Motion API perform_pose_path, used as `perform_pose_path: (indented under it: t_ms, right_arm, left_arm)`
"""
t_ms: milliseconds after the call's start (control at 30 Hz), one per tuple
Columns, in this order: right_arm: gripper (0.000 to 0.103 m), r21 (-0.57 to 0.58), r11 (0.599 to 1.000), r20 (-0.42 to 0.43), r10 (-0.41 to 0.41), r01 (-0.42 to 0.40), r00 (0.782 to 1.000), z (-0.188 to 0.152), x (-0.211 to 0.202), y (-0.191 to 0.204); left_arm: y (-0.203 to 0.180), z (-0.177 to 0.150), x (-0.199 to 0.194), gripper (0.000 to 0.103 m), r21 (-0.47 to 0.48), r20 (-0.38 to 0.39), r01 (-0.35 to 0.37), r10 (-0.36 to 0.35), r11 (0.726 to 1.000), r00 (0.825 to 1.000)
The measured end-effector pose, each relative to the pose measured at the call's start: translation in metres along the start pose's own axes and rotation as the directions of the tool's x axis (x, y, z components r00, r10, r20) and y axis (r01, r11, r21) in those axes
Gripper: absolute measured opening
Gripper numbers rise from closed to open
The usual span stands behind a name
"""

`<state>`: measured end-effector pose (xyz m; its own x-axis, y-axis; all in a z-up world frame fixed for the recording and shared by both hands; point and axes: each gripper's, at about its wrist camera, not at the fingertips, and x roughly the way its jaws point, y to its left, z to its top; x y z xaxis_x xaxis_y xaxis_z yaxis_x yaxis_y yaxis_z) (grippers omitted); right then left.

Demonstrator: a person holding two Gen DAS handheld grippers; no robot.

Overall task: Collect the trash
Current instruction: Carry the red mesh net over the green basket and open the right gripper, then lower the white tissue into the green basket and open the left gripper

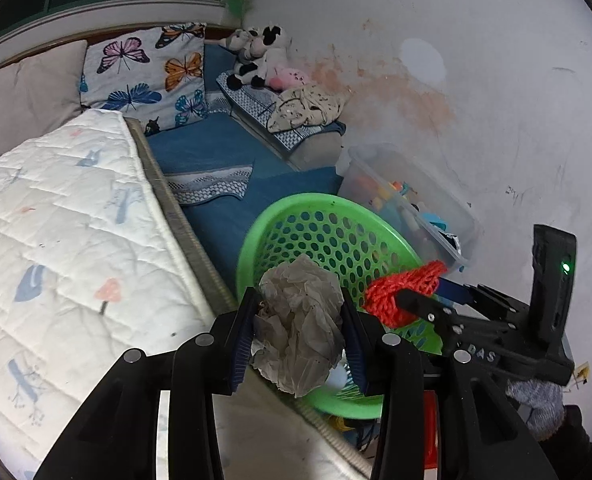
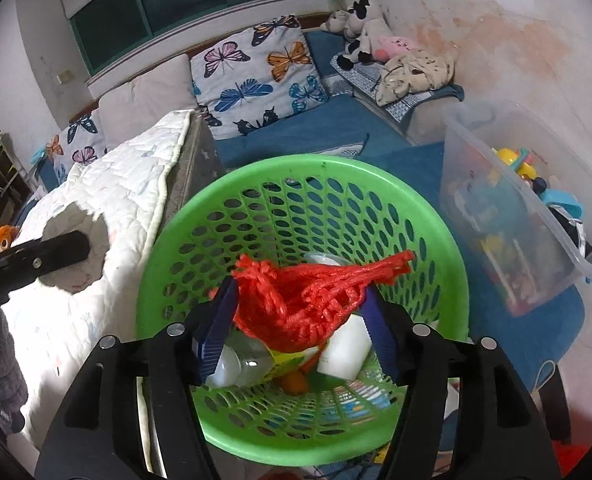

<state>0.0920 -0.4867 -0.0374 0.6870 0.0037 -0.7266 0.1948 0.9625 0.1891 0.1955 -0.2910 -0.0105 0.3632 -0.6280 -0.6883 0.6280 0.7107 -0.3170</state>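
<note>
A green perforated basket (image 1: 316, 216) (image 2: 296, 172) stands beside the bed. My left gripper (image 1: 298, 320) is shut on a crumpled grey-white paper wad (image 1: 304, 320), held over the basket's near rim. My right gripper (image 2: 300, 312) is shut on a red net bag (image 2: 308, 300) and holds it above the basket's inside; it also shows in the left wrist view (image 1: 404, 292). In the basket lie a white container (image 2: 346, 350), a clear bulb-like item (image 2: 251, 360) and an orange piece (image 2: 293, 382). The paper wad shows at the left of the right wrist view (image 2: 75, 248).
A white quilted cover (image 1: 55, 240) on the mattress lies left of the basket. A clear plastic bin of toys (image 2: 512, 208) stands to the right by the stained wall. Butterfly pillows (image 1: 147, 72), plush toys (image 1: 255, 52) and blue bedding lie behind.
</note>
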Motion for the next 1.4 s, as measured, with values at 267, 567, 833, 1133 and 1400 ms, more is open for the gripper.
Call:
perform_pose_path:
  t_ms: [267,567,833,1133,1400]
  right_arm:
    - [0.075,-0.011,1.000,0.002,0.001,-0.001,1.000,-0.009,-0.007,-0.006]
    - [0.077,-0.051,0.999,0.014,0.000,0.001,1.000,-0.016,-0.015,0.000]
    - [0.079,-0.085,0.996,0.020,-0.013,0.015,1.000,-0.026,-0.021,0.006]
    - [0.080,-0.086,0.996,0.034,-0.013,0.015,0.999,-0.029,-0.026,0.011]
    - [0.084,-0.093,0.995,0.048,-0.017,0.022,0.999,-0.031,-0.031,0.019]
  left_arm:
    - [-0.016,0.004,0.022,0.040,0.016,-0.032,0.003,-0.003,1.000,0.999]
    - [-0.022,0.007,0.035,0.043,0.018,-0.051,0.003,-0.002,1.000,0.999]
    - [-0.023,0.007,0.042,0.050,0.009,-0.063,0.010,-0.010,1.000,0.998]
    - [-0.023,0.005,0.037,0.060,0.005,-0.049,0.025,-0.024,1.000,0.999]
    - [-0.014,-0.001,0.016,0.067,-0.001,-0.015,0.006,-0.006,1.000,1.000]
